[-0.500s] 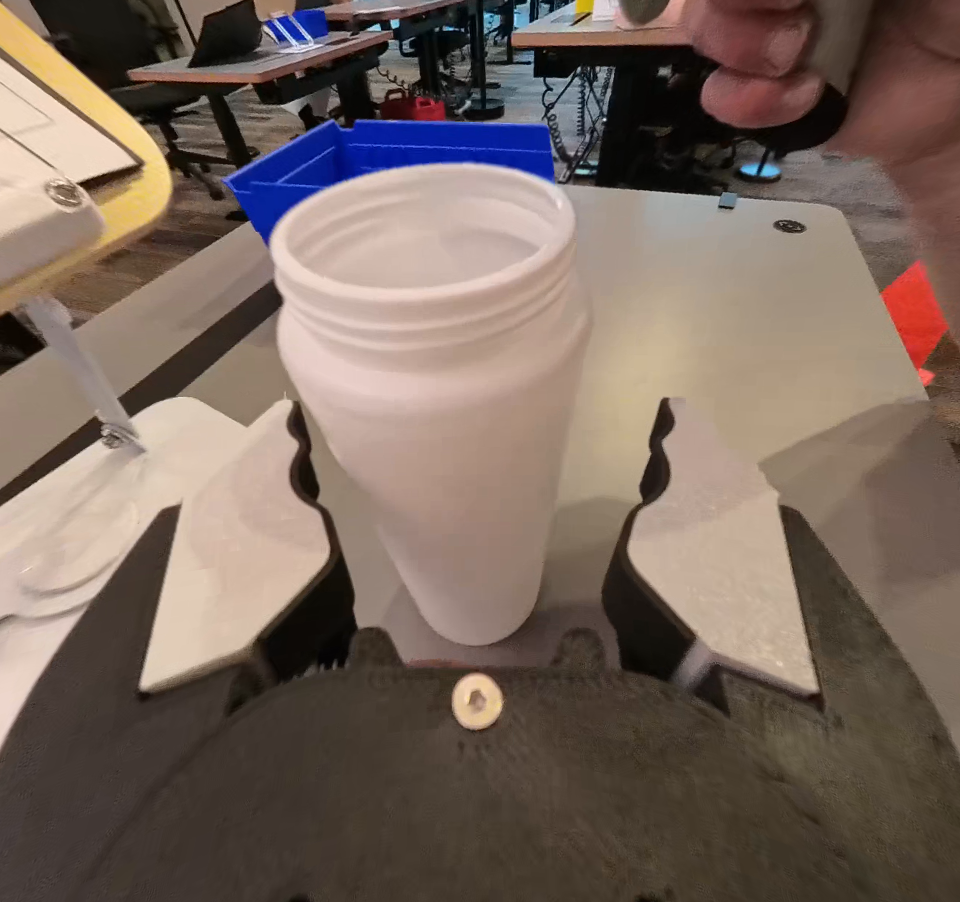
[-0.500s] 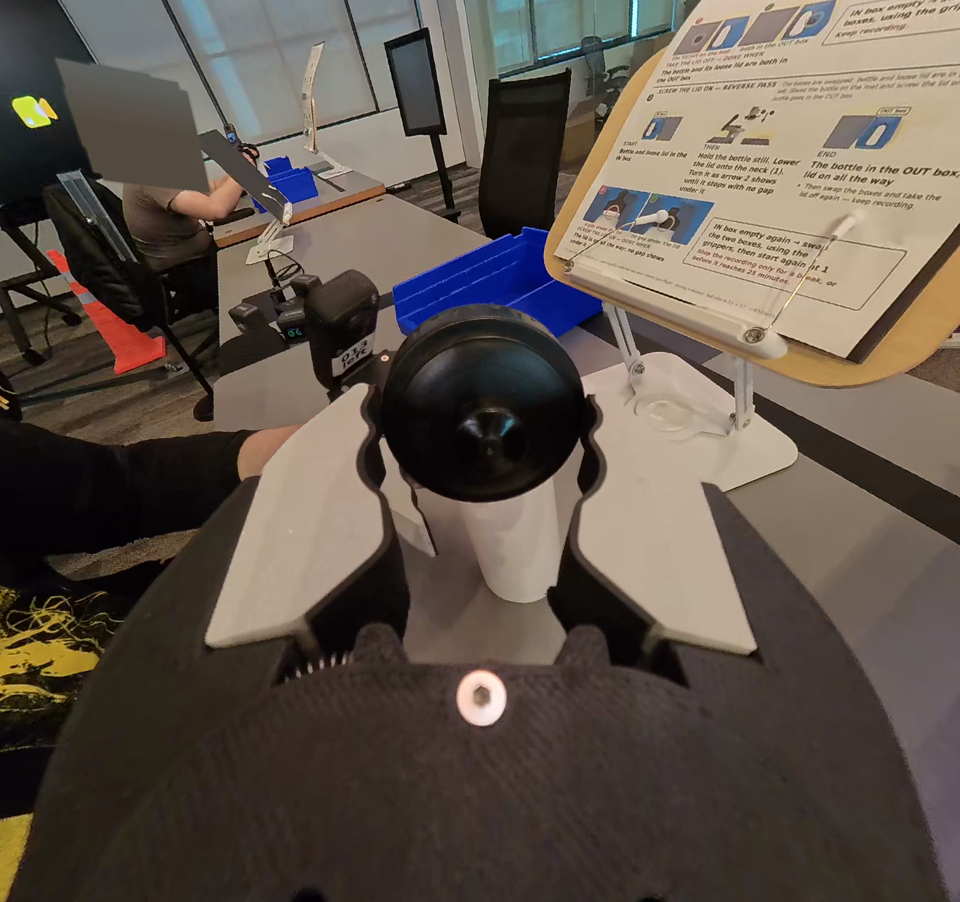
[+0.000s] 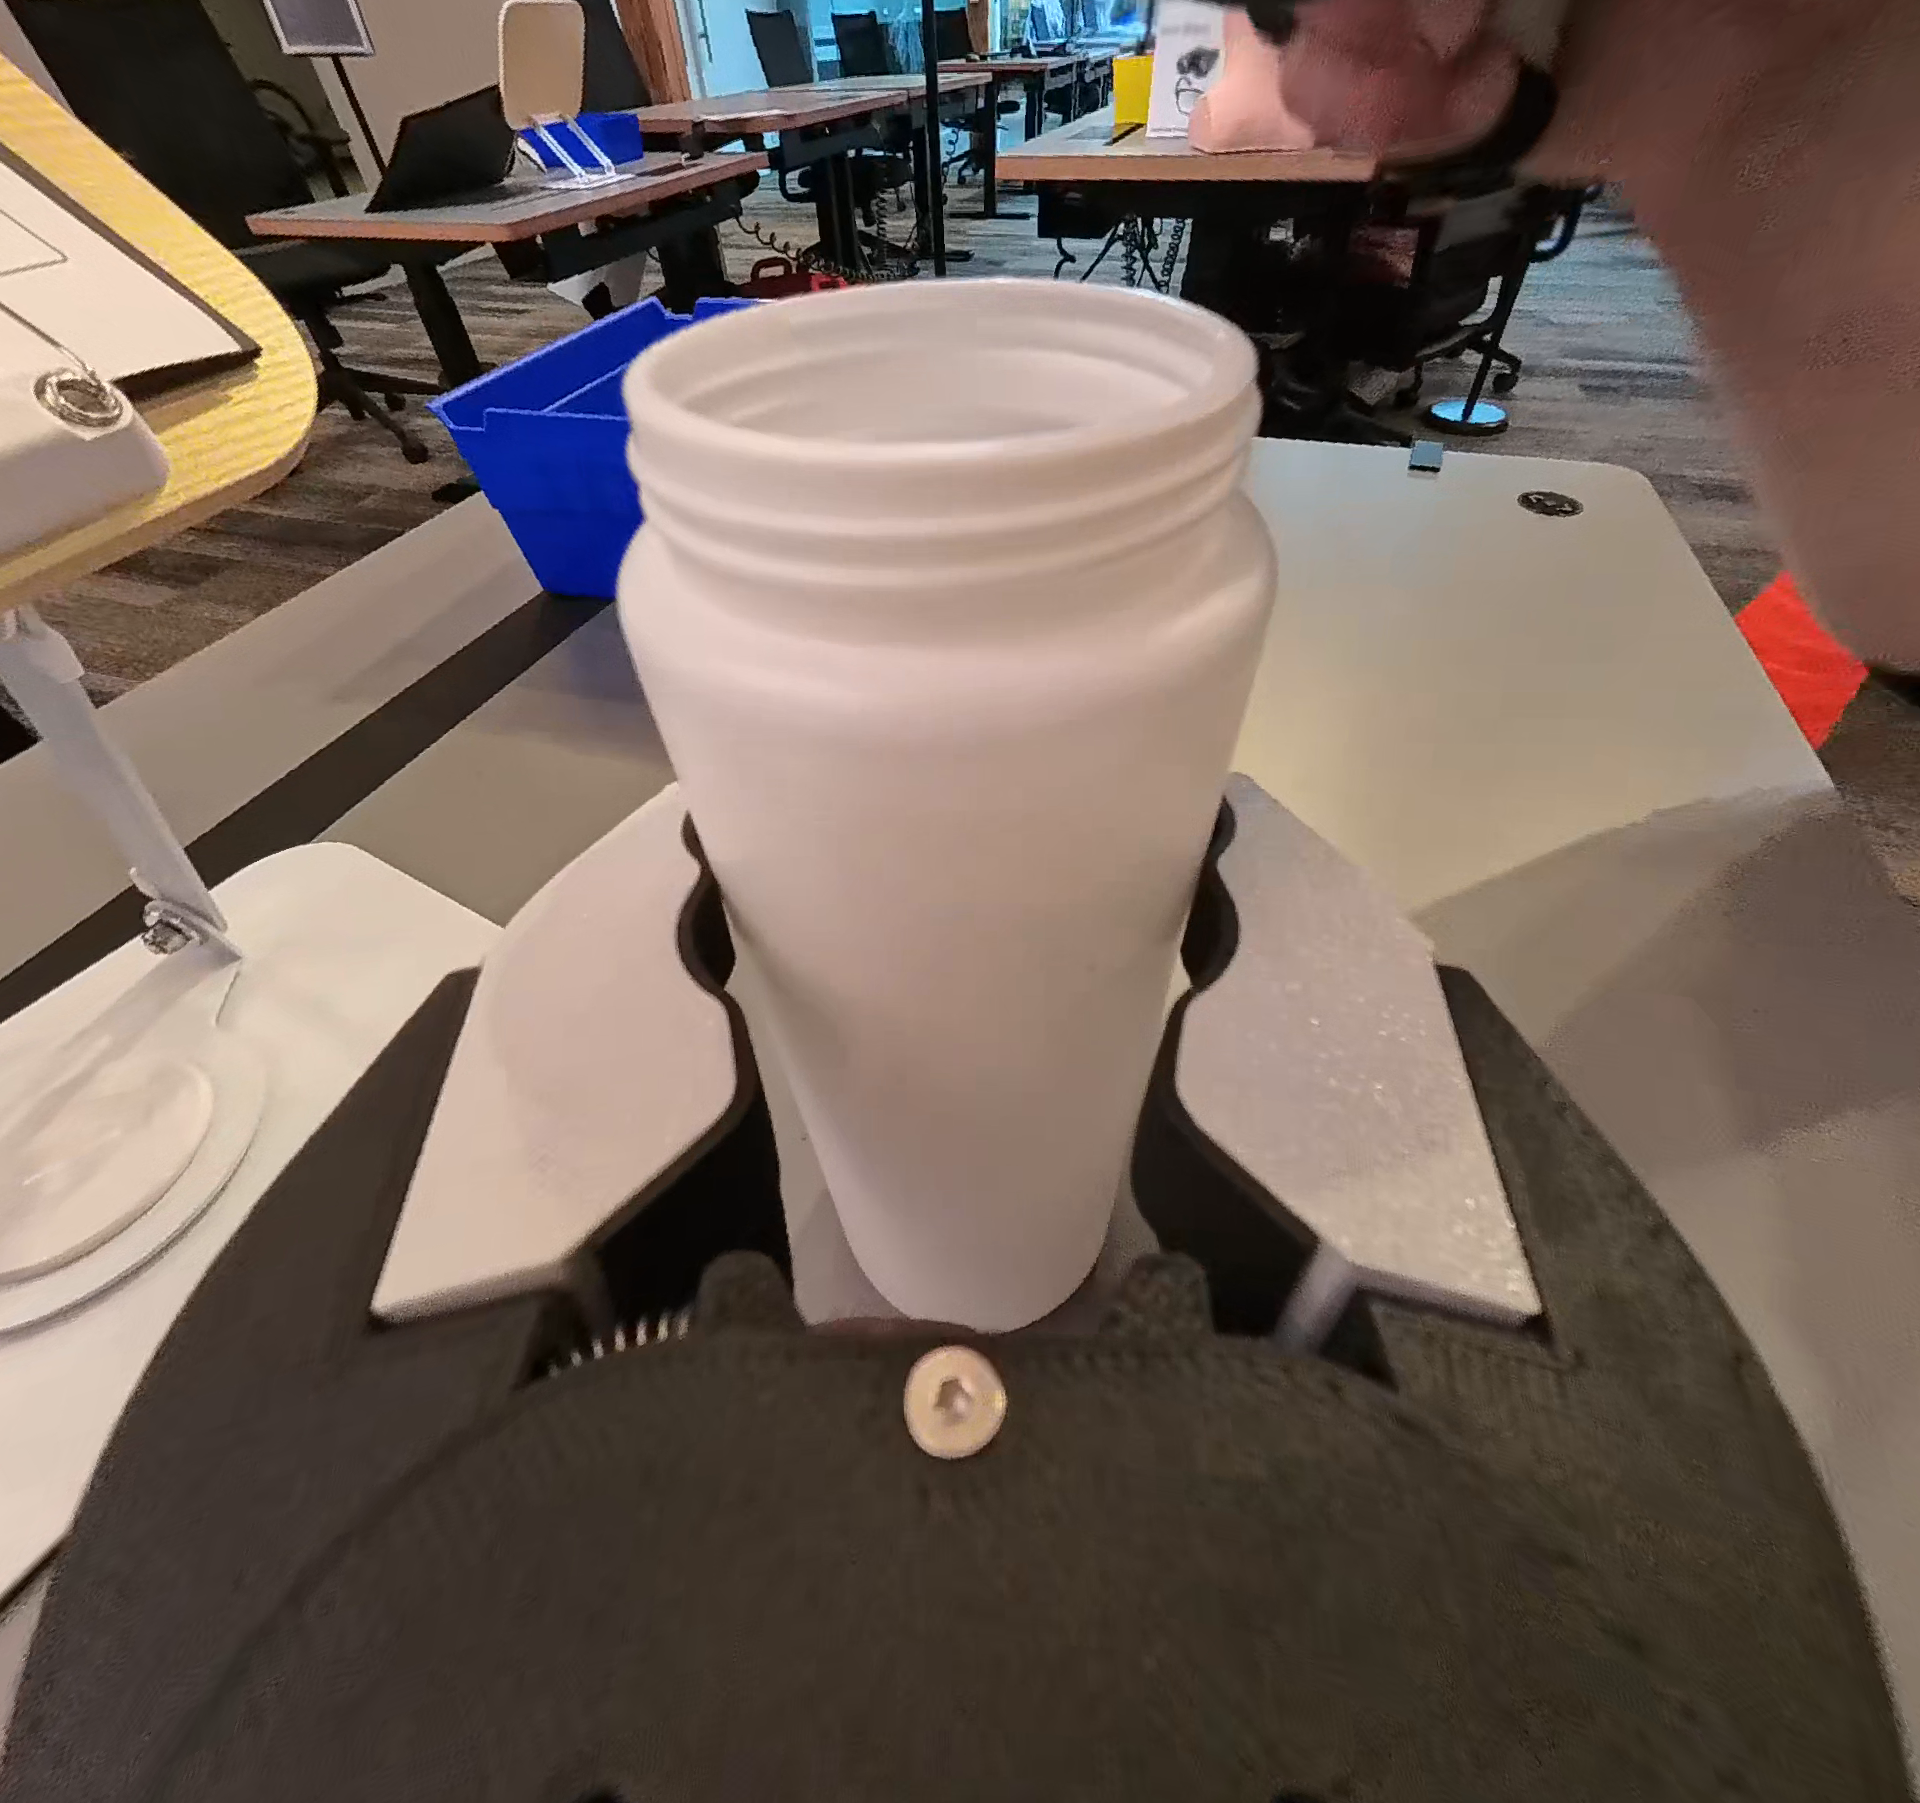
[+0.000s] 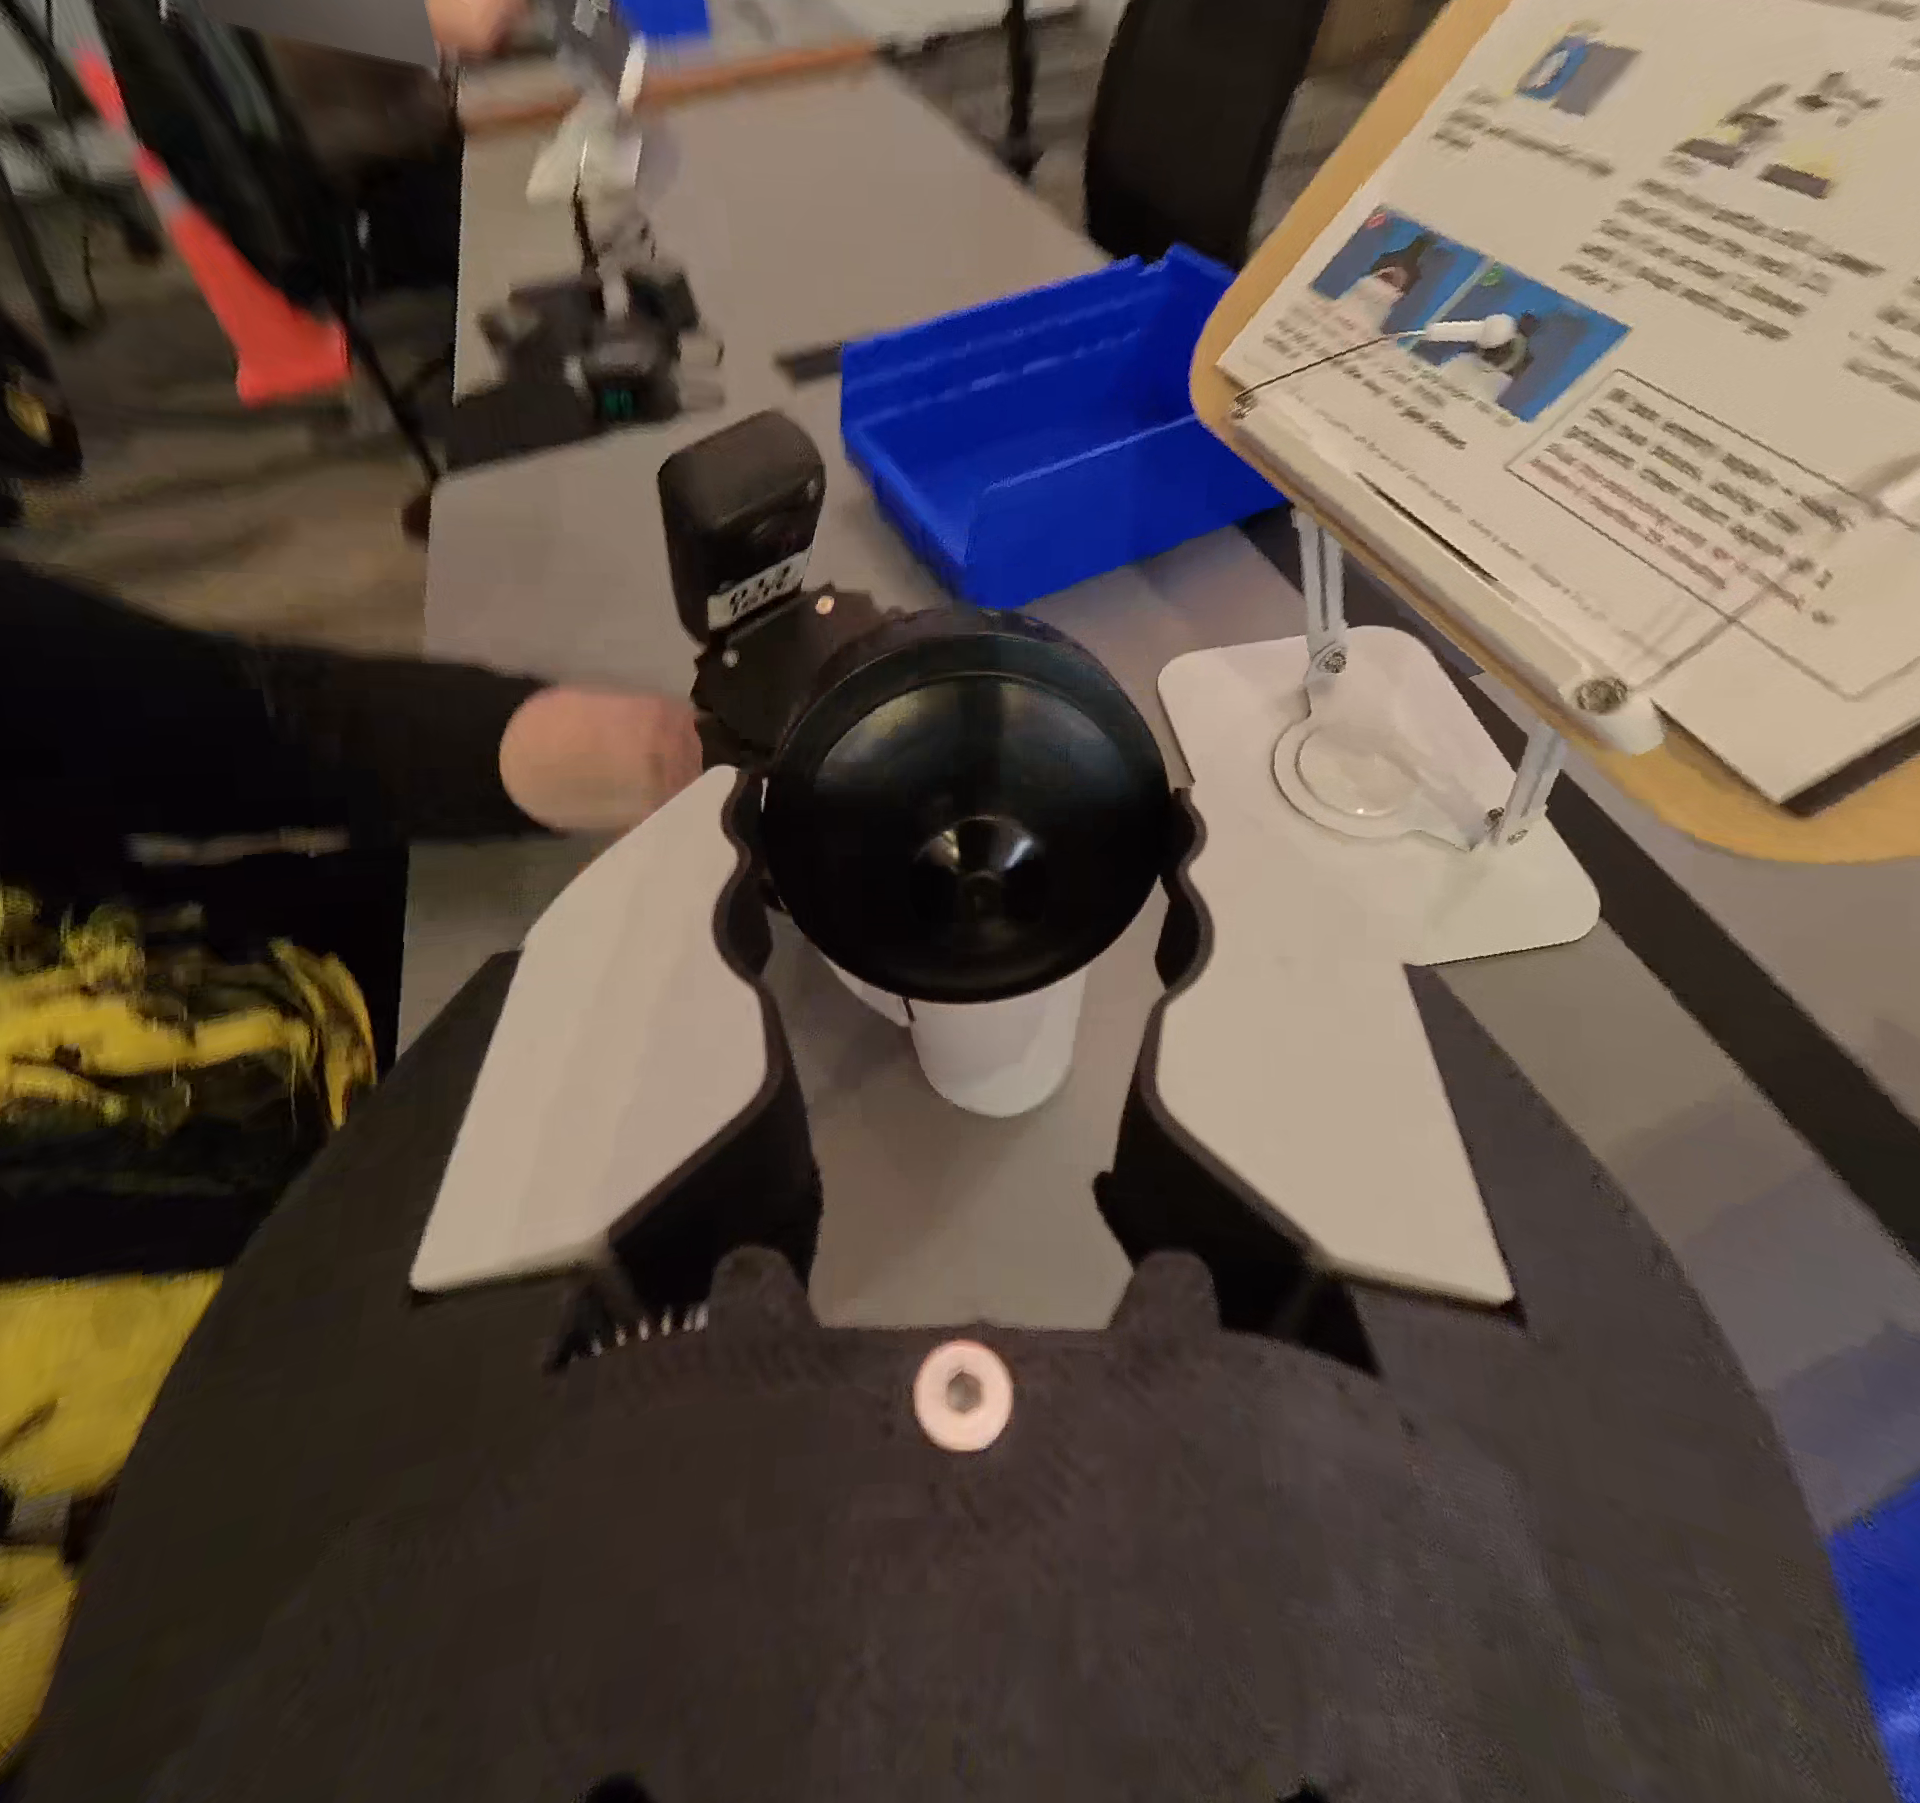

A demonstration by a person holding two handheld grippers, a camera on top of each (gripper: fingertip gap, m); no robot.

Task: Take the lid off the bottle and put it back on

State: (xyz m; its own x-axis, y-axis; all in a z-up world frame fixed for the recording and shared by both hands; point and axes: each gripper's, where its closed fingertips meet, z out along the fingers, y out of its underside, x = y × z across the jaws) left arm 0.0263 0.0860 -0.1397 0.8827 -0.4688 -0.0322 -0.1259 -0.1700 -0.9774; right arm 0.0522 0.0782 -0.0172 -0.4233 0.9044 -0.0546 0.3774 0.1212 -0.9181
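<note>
The left tongs [image 3: 951,932] are closed in tight on the tall white plastic bottle [image 3: 945,766]. Both grey fingers [image 3: 582,1078] press on the bottle's sides, low down on its body. The bottle stands up straight on the smooth grey bench [image 3: 1475,673]. Its wide mouth is open, with no lid on it, and the screw rings round the neck are bare.

The right tongs [image 4: 961,870] hold the round black lid [image 4: 961,808]. They are about half way open, just as wide as the lid, and a finger [image 4: 613,1047] touches it on each side. The lid sits up in the air above the white bottle [image 4: 997,1047], which peeks out under it. It is not on the bottle's neck. In the right wrist view the left tongs [image 4: 769,631] show behind the lid, with a small black camera on top and a hand [image 4: 597,756] holding them.

A blue plastic bin [image 4: 1049,444] sits on the bench, farther back than the bottle. To one side stands a white stand [image 4: 1382,797] that holds up a slanted board with a printed paper sheet [image 4: 1621,299] on it. The right wrist view is a bit blurry.
</note>
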